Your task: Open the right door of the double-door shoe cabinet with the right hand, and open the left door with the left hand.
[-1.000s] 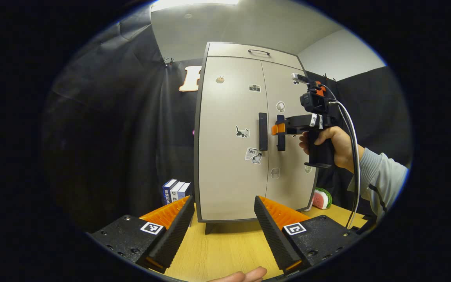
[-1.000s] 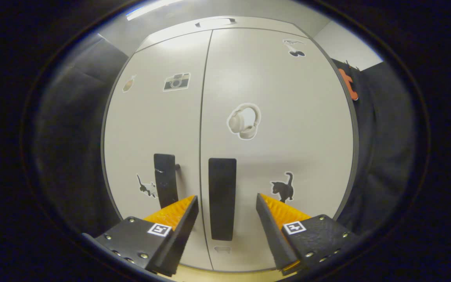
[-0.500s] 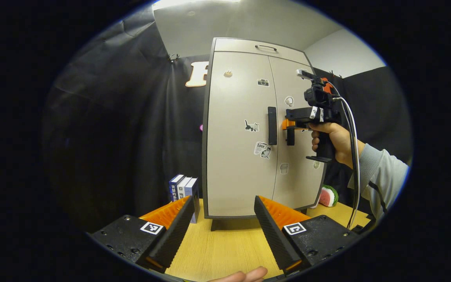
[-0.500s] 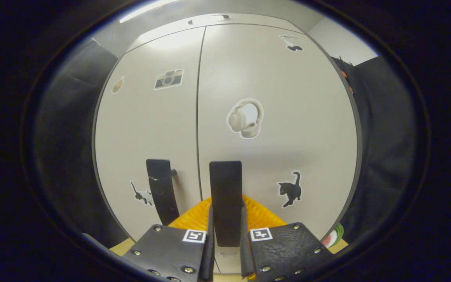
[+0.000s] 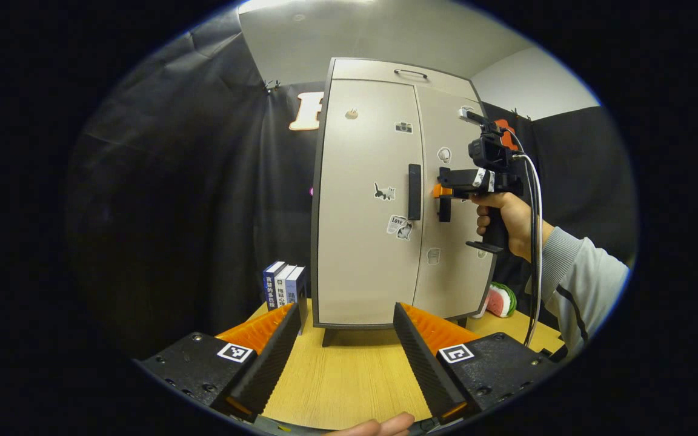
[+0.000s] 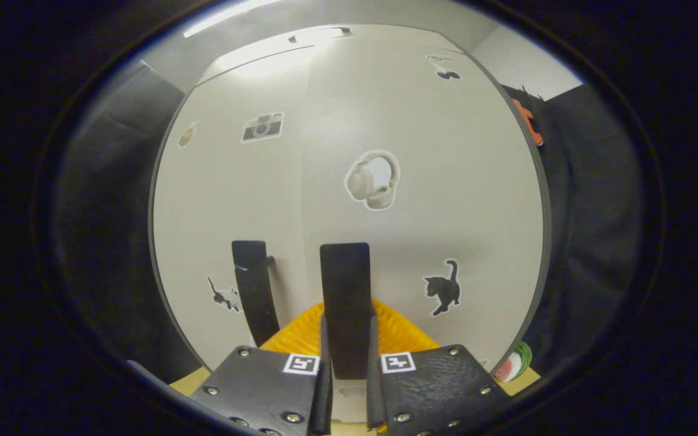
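A beige double-door shoe cabinet (image 5: 361, 242) with stickers stands on the wooden table. In the right gripper view my right gripper (image 6: 346, 363) is shut on the right door's black handle (image 6: 344, 284), and the right door (image 6: 434, 200) stands slightly ajar at the seam. The left door's black handle (image 6: 252, 290) sits just to its left. In the left gripper view the right gripper (image 5: 443, 194), held by a hand, clamps the right handle (image 5: 444, 212), next to the left handle (image 5: 414, 191). My left gripper (image 5: 346, 339) hangs open over the table, well in front of the cabinet.
Three books (image 5: 283, 284) stand left of the cabinet's foot. A watermelon-slice toy (image 5: 500, 300) lies at its right. The wooden table (image 5: 343, 375) stretches between my left gripper and the cabinet. A cable (image 5: 534, 242) trails from the right gripper.
The right gripper closed on the right door's handle about half a second ago and has since pulled the door slightly ajar. My left gripper has drifted back a little from the cabinet.
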`<state>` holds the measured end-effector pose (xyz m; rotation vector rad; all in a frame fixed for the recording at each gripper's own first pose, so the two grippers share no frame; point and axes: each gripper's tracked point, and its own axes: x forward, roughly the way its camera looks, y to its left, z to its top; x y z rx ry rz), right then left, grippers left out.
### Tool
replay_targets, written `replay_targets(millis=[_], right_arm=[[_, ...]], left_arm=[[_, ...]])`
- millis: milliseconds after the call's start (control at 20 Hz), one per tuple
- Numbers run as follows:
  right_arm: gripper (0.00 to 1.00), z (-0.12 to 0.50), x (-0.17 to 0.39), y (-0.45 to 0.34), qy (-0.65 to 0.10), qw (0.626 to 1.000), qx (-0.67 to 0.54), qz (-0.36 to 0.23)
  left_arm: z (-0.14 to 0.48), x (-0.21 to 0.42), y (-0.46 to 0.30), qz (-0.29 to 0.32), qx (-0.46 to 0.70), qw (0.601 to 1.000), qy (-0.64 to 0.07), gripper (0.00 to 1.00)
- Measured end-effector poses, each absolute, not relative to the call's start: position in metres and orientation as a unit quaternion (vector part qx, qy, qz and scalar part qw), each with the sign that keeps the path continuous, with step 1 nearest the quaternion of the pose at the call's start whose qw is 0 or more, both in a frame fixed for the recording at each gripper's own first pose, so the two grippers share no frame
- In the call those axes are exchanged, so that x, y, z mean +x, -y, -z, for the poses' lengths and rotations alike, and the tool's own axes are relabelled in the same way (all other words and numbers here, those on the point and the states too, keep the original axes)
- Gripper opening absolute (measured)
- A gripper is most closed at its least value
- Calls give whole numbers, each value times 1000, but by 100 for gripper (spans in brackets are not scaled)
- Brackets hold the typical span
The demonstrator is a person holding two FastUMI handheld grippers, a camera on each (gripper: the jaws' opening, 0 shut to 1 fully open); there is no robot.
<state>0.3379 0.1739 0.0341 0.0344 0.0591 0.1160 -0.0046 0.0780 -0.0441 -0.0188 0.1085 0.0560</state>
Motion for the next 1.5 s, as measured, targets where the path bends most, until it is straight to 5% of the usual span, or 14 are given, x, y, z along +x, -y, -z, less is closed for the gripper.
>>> replay_targets(millis=[800,1200,1250,1500], right_arm=[[23,-39,253,-129,-42,993,12,-114],[22,-41,231,-112,-38,988,25,-145],[22,-40,227,-108,-40,988,22,-150],[22,-42,213,-89,-45,987,4,-154]], left_arm=[[22,-31,-35,-7,-25,999,-26,96],[25,-16,-48,-52,4,998,-35,100],[26,-13,-51,-58,4,998,-39,92],[33,8,-62,-75,1,996,-53,92]])
